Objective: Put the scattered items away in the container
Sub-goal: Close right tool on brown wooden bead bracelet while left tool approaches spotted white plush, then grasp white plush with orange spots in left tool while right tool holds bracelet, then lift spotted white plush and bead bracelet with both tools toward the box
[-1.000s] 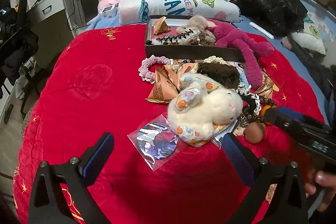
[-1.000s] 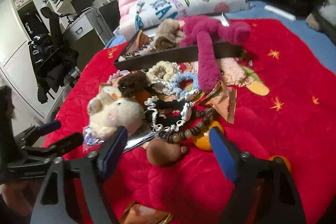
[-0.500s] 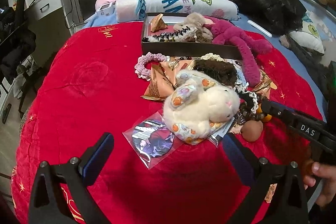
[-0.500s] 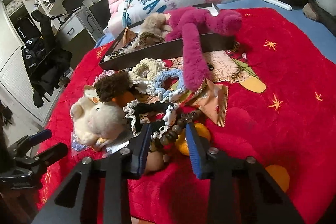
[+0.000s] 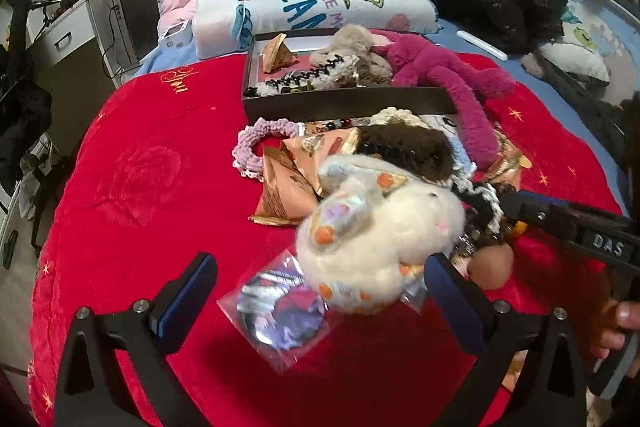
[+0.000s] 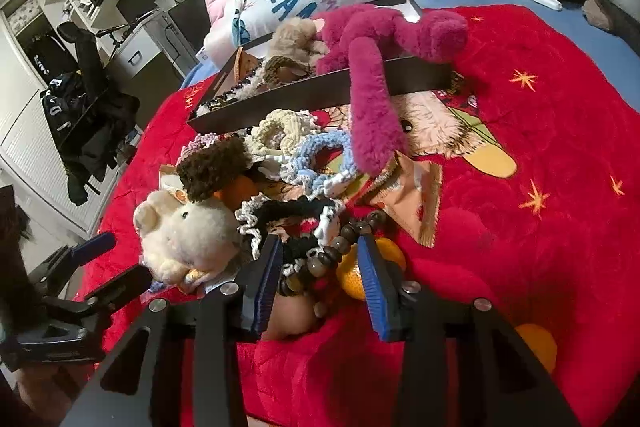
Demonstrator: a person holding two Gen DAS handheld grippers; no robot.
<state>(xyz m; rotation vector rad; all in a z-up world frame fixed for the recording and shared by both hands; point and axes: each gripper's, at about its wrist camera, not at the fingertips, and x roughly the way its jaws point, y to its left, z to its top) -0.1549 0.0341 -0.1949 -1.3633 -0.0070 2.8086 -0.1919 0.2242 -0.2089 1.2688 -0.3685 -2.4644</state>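
So there's a red blanket [image 5: 152, 195] spread over the bed with a heap of small stuff on it, and a dark box [image 5: 344, 103] sitting at the far side of the heap from both tools. The box already has a grey plush [image 5: 356, 47], a gold wrapper [image 5: 278, 53] and a black-and-white scrunchie [image 5: 316, 75] in it, and a magenta plush [image 6: 372, 75] is half in, one long limb flopped over the near wall onto the pile. The right gripper [image 6: 320, 267] is pushed into the near edge of the heap, its blue pads either side of a string of brown beads [image 6: 332, 251] and a black-and-white scrunchie [image 6: 296, 223]; the jaws are easing apart just now and I can't tell whether the pads are actually pressing on the beads. An orange ball [image 6: 352, 275] sits just past its right finger, and a brownish egg-shaped thing [image 6: 292, 319] lies under the left one. The left gripper [image 5: 320, 291] is spread wide, nothing clamped, with a white plush animal [image 5: 380, 231] right ahead between its fingertips and a bagged round badge [image 5: 280, 311] just below that. Beyond the plush are a pink scrunchie [image 5: 260, 143], orange snack packets [image 5: 288, 187] and a brown fuzzy clip [image 5: 408, 151].
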